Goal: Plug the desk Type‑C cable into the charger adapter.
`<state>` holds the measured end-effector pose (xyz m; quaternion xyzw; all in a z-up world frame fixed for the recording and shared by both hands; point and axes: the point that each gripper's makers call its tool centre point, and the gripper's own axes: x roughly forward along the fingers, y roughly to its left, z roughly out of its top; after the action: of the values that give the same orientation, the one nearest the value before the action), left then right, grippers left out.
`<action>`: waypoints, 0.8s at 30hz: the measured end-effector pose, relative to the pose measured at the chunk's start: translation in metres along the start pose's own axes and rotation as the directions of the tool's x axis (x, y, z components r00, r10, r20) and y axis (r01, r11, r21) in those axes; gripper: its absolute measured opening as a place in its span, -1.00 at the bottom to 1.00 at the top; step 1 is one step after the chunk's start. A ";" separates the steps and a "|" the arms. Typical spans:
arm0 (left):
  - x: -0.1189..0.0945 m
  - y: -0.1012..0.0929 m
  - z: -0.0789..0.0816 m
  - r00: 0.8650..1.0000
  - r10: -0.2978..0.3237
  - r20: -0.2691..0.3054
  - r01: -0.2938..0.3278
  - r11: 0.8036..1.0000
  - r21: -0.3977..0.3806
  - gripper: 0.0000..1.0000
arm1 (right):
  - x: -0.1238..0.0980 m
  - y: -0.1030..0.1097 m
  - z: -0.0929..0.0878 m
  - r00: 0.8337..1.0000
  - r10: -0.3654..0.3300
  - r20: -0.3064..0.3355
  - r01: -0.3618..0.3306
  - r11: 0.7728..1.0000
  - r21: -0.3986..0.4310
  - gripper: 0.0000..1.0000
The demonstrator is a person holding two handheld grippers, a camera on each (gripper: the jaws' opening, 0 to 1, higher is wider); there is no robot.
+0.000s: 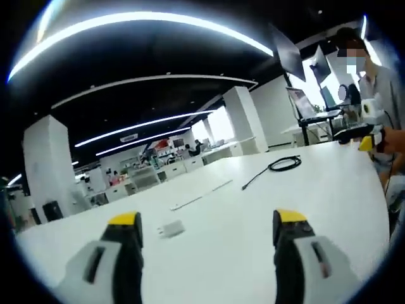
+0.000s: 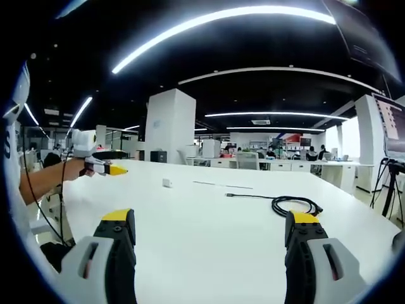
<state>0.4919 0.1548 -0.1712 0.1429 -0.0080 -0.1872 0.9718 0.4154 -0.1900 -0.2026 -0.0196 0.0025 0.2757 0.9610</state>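
Left gripper [image 1: 205, 234]: hovering wide open over the white bench [image 1: 304, 190], holding nothing.
Right gripper [image 2: 209, 234]: likewise gaping, empty, facing across the bench.
Charger adapter [image 1: 171, 228]: lying just ahead of the left gripper's near jaw.
Type-C cable [image 2: 288, 204]: resting coiled, well apart from the adapter, its plug end stretching toward it.
Step in hand: judging by this, approach; nothing is being grasped.
Next move: each gripper needing to close on its own item.

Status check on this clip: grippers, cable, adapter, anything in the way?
Left gripper and right gripper open, empty. Coiled black Type-C cable and small white charger adapter apart on white desk. Nothing between.
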 end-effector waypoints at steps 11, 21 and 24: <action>0.038 0.026 -0.004 1.000 -0.030 -0.011 0.030 1.000 0.006 0.60 | 0.002 -0.002 -0.005 1.000 0.003 -0.010 -0.003 1.000 0.012 1.00; 0.055 0.042 0.001 0.999 -0.042 -0.012 0.042 0.999 0.018 0.50 | 0.003 -0.003 -0.008 1.000 0.005 -0.018 -0.005 1.000 0.013 1.00; 0.061 0.047 0.000 0.999 -0.050 -0.018 0.051 0.998 0.029 0.40 | 0.003 -0.003 -0.008 1.000 0.004 -0.020 -0.004 1.000 0.015 1.00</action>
<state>0.5651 0.1741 -0.1601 0.1592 0.0011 -0.2103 0.9646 0.4189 -0.1911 -0.2105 -0.0151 0.0143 0.2774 0.9605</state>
